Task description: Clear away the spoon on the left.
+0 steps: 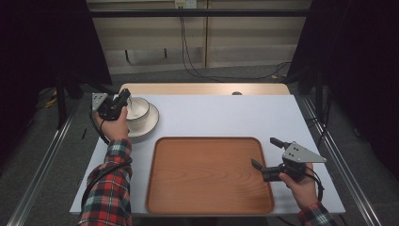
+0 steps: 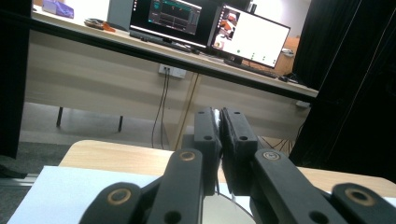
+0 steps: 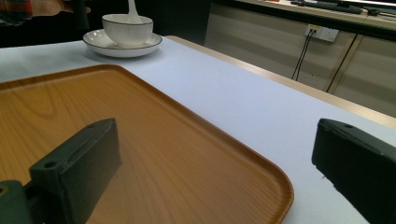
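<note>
- Nearest the high camera we see our two plaid sleeves, one forearm coming in at each lower corner of the white table.
- Our right gripper sits at the right edge of the wooden tray, its jaws spread wide: one jaw is over the tray's wood, the other over the white table beyond the rim, with nothing between them.
- That tray lies empty in front of us, its long axis running left to right across the table.
- Our left gripper is at the far left of the table, over the white bowl.
- Its jaws are pressed together on a thin pale edge, which we take to be the handle of the white spoon; in the left gripper view that sliver shows between the two black jaws.
- From the right gripper view, the spoon rises nearly upright out of the bowl, its long axis close to vertical and the handle end pointing up; its lower end is hidden inside the bowl.
- The bowl stands on a white plate, centred on it, just beyond the tray's far left corner and apart from it.
</note>
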A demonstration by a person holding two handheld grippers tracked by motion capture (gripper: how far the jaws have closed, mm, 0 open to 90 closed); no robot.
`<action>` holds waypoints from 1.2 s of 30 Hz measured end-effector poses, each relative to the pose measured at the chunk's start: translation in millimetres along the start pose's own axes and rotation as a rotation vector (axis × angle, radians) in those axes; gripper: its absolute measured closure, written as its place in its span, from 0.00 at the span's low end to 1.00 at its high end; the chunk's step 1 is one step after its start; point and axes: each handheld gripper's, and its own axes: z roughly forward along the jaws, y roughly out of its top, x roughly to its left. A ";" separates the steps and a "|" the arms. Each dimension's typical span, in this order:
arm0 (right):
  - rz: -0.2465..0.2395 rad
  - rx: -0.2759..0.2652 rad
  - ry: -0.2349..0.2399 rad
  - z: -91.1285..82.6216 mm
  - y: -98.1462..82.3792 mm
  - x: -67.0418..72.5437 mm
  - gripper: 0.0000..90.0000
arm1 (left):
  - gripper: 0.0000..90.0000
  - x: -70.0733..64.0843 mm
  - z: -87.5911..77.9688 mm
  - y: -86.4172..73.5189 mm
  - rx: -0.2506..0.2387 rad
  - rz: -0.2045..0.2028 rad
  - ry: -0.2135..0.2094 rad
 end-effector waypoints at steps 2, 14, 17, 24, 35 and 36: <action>0.001 0.001 -0.001 0.0 -0.2 -0.1 0.01 | 0.95 -0.8 -1.1 0.9 0.006 0.006 0.000; -0.005 0.002 -0.005 1.4 -0.2 0.5 0.01 | 0.95 -0.6 -13.8 20.4 -0.009 0.001 -0.018; -0.007 0.002 -0.006 1.5 -0.2 0.5 0.01 | 0.95 -1.5 -17.6 26.1 -0.010 -0.013 -0.020; -0.003 0.005 -0.006 1.9 -0.1 1.1 0.01 | 0.95 -3.7 -26.2 43.5 0.003 -0.013 -0.046; -0.001 0.005 -0.007 2.0 0.1 1.2 0.01 | 0.95 -16.8 -35.9 68.2 0.037 -0.046 -0.133; 0.001 0.005 -0.010 1.9 0.2 1.5 0.01 | 0.95 -17.8 -36.6 69.4 0.041 -0.042 -0.145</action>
